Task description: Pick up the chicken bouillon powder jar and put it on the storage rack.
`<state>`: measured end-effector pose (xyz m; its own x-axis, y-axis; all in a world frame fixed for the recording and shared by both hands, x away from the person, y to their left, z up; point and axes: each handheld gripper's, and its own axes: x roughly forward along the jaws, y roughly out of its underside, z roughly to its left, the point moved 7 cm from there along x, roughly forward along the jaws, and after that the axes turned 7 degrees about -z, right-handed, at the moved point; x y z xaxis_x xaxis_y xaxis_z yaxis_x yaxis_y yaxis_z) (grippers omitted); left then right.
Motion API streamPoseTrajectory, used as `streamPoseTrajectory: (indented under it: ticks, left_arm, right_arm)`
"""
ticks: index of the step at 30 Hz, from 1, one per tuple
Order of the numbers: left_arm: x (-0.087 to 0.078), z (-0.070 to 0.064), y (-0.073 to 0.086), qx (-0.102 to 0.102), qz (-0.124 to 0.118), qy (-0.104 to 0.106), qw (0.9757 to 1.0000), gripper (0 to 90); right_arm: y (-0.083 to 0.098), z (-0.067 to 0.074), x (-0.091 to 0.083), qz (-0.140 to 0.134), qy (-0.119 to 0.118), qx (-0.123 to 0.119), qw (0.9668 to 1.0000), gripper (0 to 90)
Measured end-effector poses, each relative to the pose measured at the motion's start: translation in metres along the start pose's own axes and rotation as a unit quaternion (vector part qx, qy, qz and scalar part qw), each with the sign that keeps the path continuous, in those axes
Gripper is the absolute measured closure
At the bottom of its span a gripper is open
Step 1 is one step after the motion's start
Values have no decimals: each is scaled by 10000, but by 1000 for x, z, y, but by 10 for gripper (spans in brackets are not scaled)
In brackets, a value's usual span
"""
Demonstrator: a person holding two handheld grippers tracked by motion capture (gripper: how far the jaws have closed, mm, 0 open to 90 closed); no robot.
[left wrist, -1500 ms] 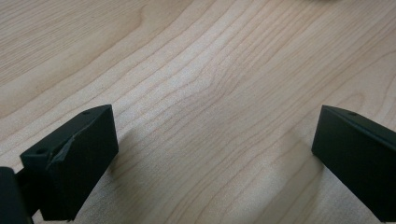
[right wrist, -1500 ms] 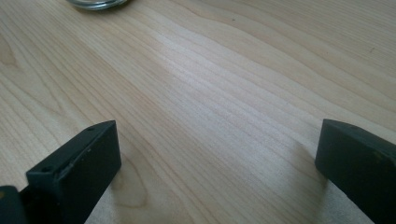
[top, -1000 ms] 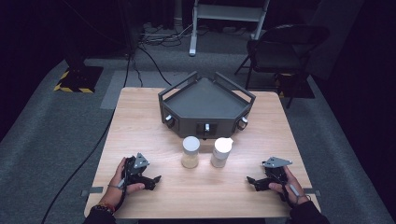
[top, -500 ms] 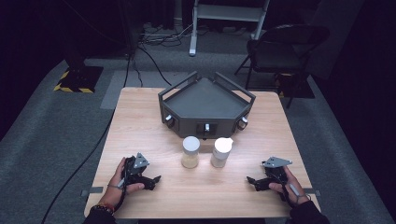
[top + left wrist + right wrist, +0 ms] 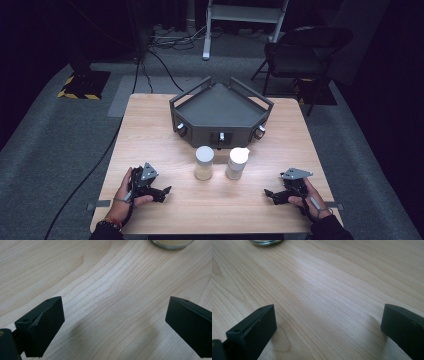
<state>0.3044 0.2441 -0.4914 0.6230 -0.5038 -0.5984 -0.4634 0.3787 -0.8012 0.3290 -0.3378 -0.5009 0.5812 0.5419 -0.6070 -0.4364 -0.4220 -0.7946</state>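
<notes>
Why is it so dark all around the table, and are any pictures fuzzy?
High view: light falls on the table while the floor and room fade to near black, and the picture is a bit soft. Left gripper view: the wood grain is sharp; the jaws cast faint shadows. Right gripper view: a pale glare streak crosses the wood, and the near jaws look slightly blurred.

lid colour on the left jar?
White lid on the left jar; clearest in the high view.
</notes>
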Motion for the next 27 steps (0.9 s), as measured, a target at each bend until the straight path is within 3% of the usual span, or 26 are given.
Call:
streamPoseTrajectory:
  ticks: [12,27]
  left_arm:
    - [-11,-7,-5,73,-310,-54,9995,14]
    - [-14,-14,-11,136,-473,39,9988,13]
  right_arm:
    - [0,0,0,-1,-8,-5,10000,0]
    - [0,0,0,-3,-13,-9,10000,0]
